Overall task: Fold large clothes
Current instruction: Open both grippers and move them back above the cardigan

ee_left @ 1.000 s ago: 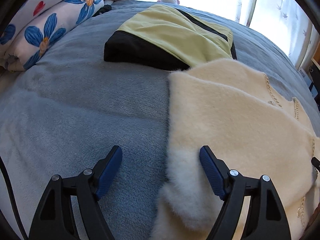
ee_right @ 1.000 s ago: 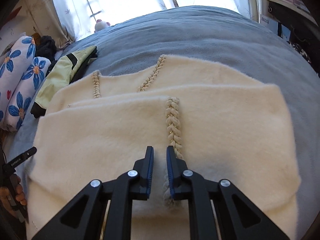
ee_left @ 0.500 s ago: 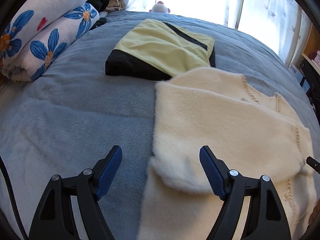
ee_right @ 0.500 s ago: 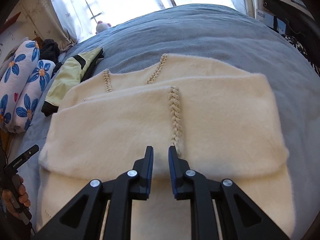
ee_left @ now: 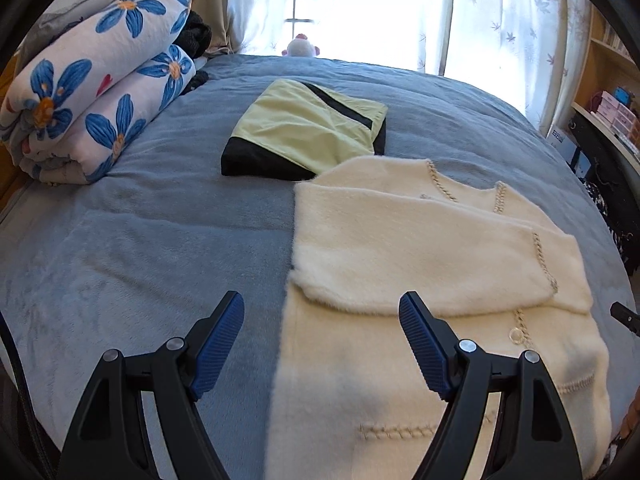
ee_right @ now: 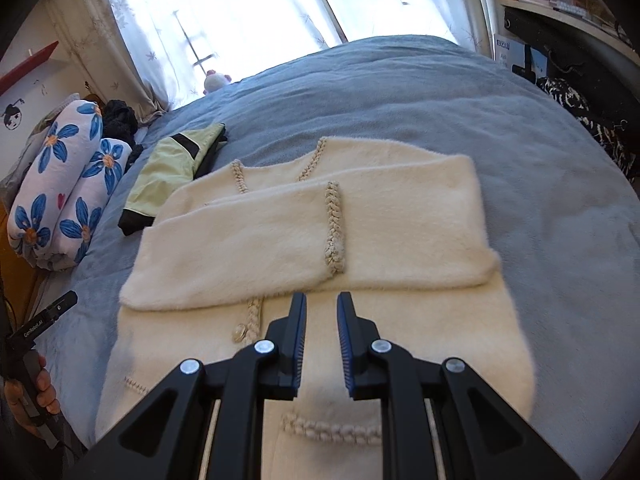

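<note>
Soft grey-blue bed fleece carries our fluffy cream cardigan, sleeves folded across, just ahead of the right gripper, barely parted and empty. Our left gripper gapes wide over its edge. Beyond, a folded yellow-black garment.

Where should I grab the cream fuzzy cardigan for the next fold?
Probably the near hem of the cream cardigan, one corner per gripper, approached from the near side: sleeves already lie folded across the chest, leaving the lower body flat and free to lift toward the collar.
</note>
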`<state>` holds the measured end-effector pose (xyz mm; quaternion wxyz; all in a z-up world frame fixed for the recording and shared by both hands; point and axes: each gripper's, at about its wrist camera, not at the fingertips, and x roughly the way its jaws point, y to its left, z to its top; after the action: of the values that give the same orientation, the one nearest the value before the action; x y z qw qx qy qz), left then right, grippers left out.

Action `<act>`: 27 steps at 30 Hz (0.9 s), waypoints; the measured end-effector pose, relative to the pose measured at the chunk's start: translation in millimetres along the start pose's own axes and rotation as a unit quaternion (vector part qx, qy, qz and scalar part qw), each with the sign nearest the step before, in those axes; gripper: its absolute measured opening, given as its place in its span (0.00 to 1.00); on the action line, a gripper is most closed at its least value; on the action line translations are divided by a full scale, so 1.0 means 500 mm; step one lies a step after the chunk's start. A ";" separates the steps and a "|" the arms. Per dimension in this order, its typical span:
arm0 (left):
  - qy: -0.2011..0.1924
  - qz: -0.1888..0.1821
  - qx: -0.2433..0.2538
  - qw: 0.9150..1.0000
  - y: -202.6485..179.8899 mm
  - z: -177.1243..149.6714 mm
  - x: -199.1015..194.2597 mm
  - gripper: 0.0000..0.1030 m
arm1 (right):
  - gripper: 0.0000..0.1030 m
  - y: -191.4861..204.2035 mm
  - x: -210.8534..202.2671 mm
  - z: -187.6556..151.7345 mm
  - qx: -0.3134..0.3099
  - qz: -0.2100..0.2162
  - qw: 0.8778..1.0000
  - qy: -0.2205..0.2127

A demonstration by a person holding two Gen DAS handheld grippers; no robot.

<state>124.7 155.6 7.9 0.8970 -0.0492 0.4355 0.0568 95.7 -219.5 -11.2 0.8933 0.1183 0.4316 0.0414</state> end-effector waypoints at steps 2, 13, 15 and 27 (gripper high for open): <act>-0.005 0.000 0.001 1.000 -0.001 -0.011 -0.027 0.76 | 0.17 0.003 -0.028 -0.011 -0.006 0.004 1.000 -0.005; -0.013 -0.004 0.006 1.000 0.015 -0.090 -0.128 0.76 | 0.27 0.015 -0.134 -0.097 -0.034 -0.005 0.999 -0.028; -0.009 -0.007 0.005 1.000 0.019 -0.105 -0.132 0.76 | 0.27 0.011 -0.142 -0.115 -0.035 -0.009 0.999 -0.025; 0.045 -0.027 0.008 0.999 0.078 -0.230 -0.125 0.76 | 0.27 -0.048 -0.171 -0.219 -0.026 -0.019 0.999 0.016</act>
<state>-8.5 174.6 -15.5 0.8783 -0.0566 0.4740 0.0270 -44.2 -238.5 -17.7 0.8896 0.0859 0.4471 0.0373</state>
